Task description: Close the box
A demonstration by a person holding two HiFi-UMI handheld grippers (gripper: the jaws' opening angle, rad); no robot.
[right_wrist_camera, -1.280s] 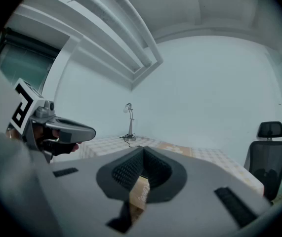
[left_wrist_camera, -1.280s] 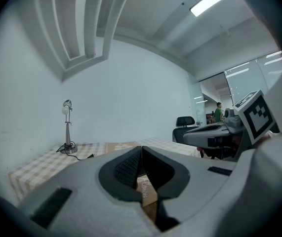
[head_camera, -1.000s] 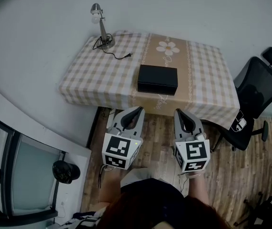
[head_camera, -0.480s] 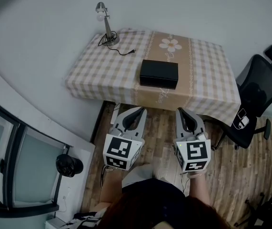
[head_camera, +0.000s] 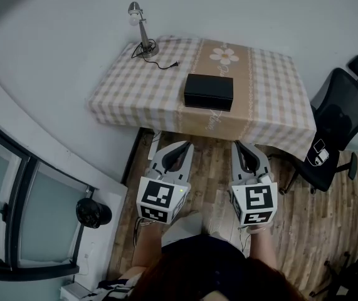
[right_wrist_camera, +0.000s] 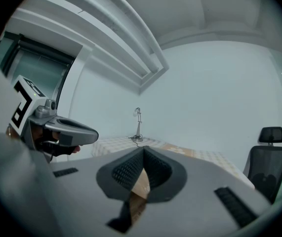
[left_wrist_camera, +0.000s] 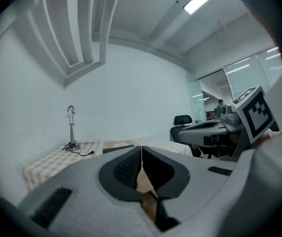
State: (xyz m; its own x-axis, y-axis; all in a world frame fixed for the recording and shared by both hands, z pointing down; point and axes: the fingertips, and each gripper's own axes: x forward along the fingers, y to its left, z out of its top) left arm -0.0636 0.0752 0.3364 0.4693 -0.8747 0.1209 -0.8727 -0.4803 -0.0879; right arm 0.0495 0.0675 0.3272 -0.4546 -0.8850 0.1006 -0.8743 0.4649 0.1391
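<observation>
- Against a white wall (head_camera: 53, 42), the tabletop (head_camera: 135, 86) wears a beige checked cloth (head_camera: 269, 86) with a daisy strip; plank floor (head_camera: 213, 162) below.
- A matte black rectangular box (head_camera: 209, 91) sits near the cloth's front edge; a slim metal lamp (head_camera: 140, 27) stands at a far corner.
- Both grey, the left gripper (head_camera: 180, 146) and right gripper (head_camera: 239, 146) hang over the floor, jaws together, empty, well short of the box.

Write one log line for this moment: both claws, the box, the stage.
left claw: shut, empty | right claw: shut, empty | black box: on table, untouched | stage: not yet at table
</observation>
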